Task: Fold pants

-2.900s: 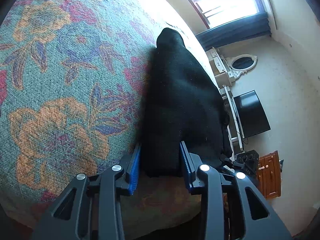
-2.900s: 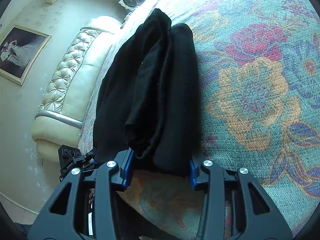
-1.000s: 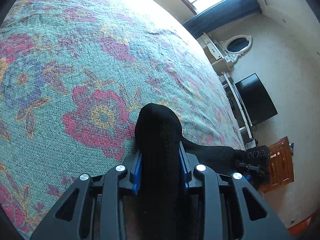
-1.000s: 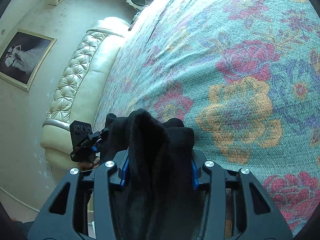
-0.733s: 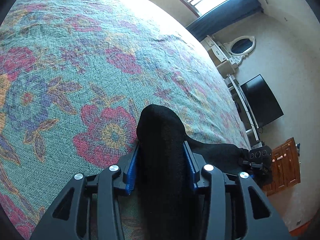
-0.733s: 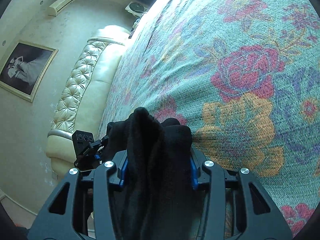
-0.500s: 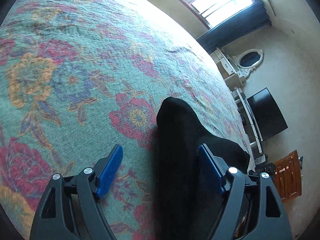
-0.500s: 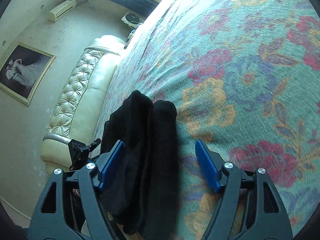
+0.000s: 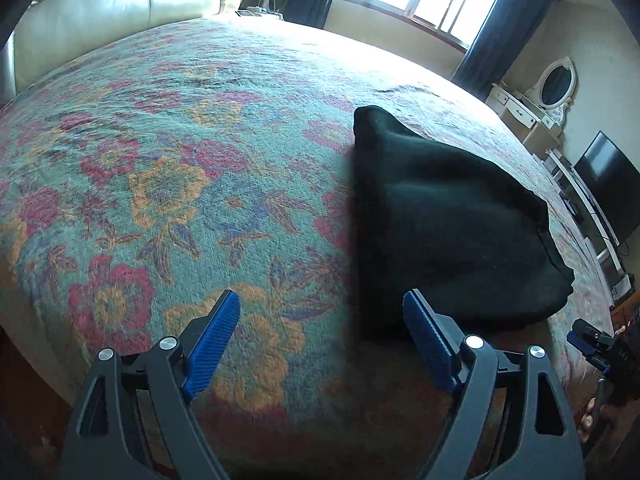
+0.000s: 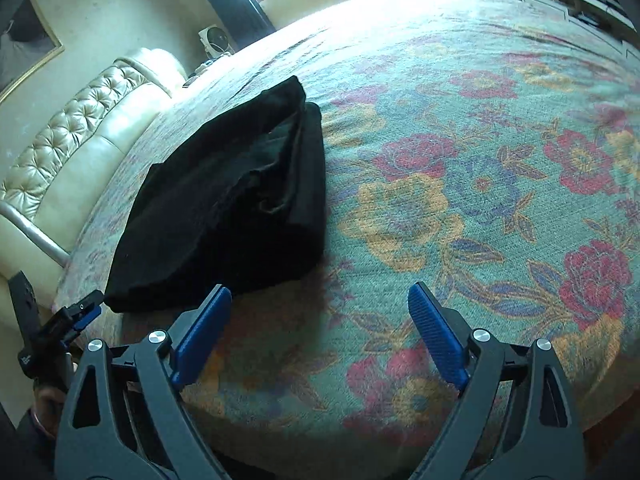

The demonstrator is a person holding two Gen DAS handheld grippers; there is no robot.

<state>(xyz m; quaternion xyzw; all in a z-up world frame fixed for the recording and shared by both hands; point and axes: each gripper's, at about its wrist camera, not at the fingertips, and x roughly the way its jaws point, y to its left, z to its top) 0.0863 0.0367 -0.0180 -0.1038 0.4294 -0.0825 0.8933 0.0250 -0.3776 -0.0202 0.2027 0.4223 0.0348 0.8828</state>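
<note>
Item: pants (image 9: 448, 216) — black, folded into a compact stack on the floral bedspread (image 9: 168, 184) near the bed's front edge, lying just ahead of my left gripper (image 9: 320, 340) toward its right finger, and ahead-left of my right gripper (image 10: 320, 336), long axis running away from me toward the window, both hands about equally near. Jaws: both pairs released and spread wide, having just been opening, nothing between the blue pads. Change since a second ago — then both grippers clamped the cloth; now the stack rests free and I have drawn back.
</note>
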